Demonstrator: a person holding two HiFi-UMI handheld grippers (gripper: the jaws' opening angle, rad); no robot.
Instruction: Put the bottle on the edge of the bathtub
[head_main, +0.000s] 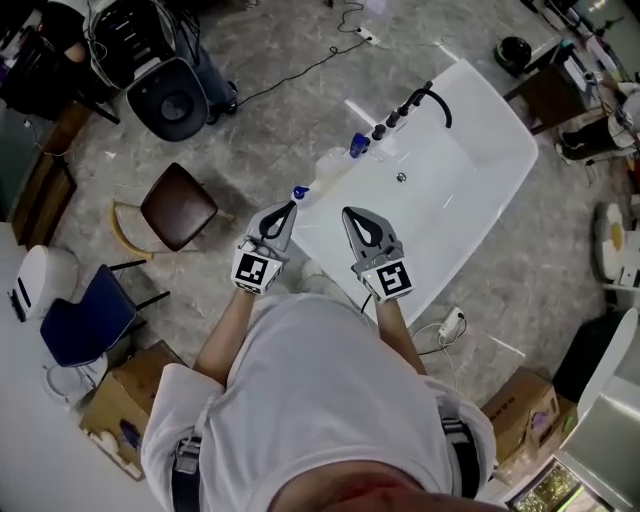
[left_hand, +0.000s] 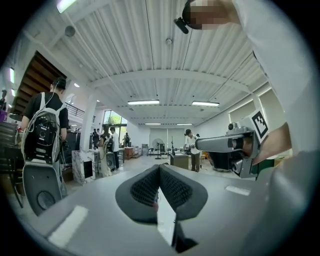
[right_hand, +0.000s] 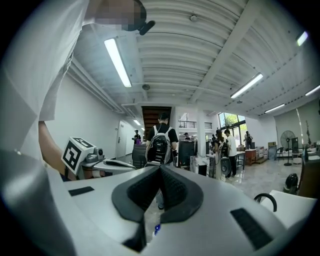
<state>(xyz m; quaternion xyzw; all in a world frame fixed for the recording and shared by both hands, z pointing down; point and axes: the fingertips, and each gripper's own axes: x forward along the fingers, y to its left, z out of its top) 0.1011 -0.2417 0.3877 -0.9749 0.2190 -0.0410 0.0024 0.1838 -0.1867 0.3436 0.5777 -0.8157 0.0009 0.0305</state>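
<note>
**Both hand-held grippers closed and empty at the tub's near end**

Head view: a person in a white shirt stood at the near end of the white bathtub (head_main: 497, 112) with a tool in each hand. The two were held side by side, apart, tips pointing toward the tub.

Noted the left hand-held gripper (head_main: 289, 208) with its jaws together. In its own view the ribbed pads met at the tip with nothing between them. The right hand-held gripper (head_main: 350, 214) was the same, closed and empty.

The bottle (head_main: 338, 163) was pale with a blue cap. It sat along the tub's side that lay to the left in the head view, close to the black tap fittings (head_main: 392, 120) and beyond the left tool's tip. Whether it stood on the rim or just outside it could not be told. A second small blue top (head_main: 300, 192) showed just past that tip, its body not made out.

On the floor to the person's left were a brown chair (head_main: 178, 206), a blue chair (head_main: 86, 320) and a cardboard box (head_main: 118, 402). The right gripper view showed a bystander with a black backpack (right_hand: 160, 143).
</note>
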